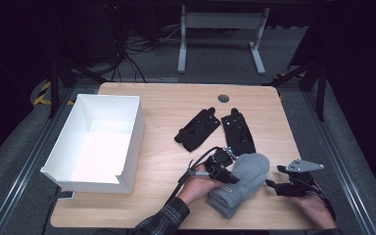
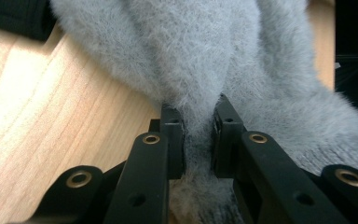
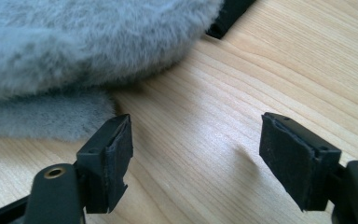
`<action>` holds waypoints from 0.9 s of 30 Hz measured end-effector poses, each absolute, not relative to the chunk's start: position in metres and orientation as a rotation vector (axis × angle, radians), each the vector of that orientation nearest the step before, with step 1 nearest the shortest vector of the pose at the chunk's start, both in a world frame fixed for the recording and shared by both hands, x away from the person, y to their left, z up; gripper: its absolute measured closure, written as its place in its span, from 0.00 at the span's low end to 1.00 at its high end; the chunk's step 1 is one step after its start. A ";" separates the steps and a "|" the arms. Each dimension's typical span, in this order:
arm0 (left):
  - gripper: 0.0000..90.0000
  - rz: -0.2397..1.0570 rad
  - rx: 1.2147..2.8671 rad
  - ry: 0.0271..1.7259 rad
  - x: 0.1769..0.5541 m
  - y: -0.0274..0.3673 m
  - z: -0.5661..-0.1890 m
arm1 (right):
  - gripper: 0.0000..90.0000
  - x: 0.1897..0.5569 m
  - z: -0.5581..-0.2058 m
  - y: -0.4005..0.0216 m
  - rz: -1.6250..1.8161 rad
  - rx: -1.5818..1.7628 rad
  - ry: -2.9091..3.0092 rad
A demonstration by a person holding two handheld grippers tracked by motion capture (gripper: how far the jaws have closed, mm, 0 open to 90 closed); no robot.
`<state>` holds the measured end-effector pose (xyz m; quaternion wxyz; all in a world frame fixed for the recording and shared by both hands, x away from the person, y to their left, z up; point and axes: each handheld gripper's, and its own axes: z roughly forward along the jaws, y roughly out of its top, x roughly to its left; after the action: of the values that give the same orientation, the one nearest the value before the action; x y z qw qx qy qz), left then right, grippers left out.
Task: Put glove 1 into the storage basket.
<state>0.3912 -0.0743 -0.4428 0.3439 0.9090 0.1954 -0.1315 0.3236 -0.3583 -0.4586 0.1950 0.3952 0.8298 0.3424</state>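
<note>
1. Overhead, high view: grey mittens (image 1: 240, 183) lie stacked at the bench (image 1: 166, 122) front edge, right of the white box (image 1: 98, 142); lift toward it.
2. Left tool (image 2: 198, 135): pinching a mitten fold; confirm both layers before raising.
3. Right tool (image 3: 196, 158): gaping, empty, beside the mittens; keep clear.

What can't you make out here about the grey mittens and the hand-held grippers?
- High view: how many grey mittens are stacked; they overlap.
- Left gripper view: what lies beneath the fluffy fold pinched by the left hand-held gripper; fleece covers it.
- Right gripper view: the mitten's far end, cut off by the frame edge beyond the open right hand-held gripper.
- High view: markings on the black gloves, too small.
</note>
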 end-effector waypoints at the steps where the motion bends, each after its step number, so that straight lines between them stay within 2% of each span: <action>1: 0.89 -0.350 2.351 0.510 0.391 -0.072 -0.441 | 0.29 0.324 -0.459 -0.358 0.963 1.111 2.327; 11: 0.89 -0.339 2.301 0.524 0.385 -0.043 -0.415 | 0.22 0.326 -0.465 -0.354 0.968 1.107 2.342; 27: 0.89 -0.163 2.205 0.594 0.394 0.022 -0.352 | 0.17 0.327 -0.469 -0.354 1.002 1.102 2.332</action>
<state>0.3944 0.0225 -0.3518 0.4135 0.8769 0.2363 -0.0649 0.3269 -0.3543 -0.4690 0.1860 0.3914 0.8280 0.3559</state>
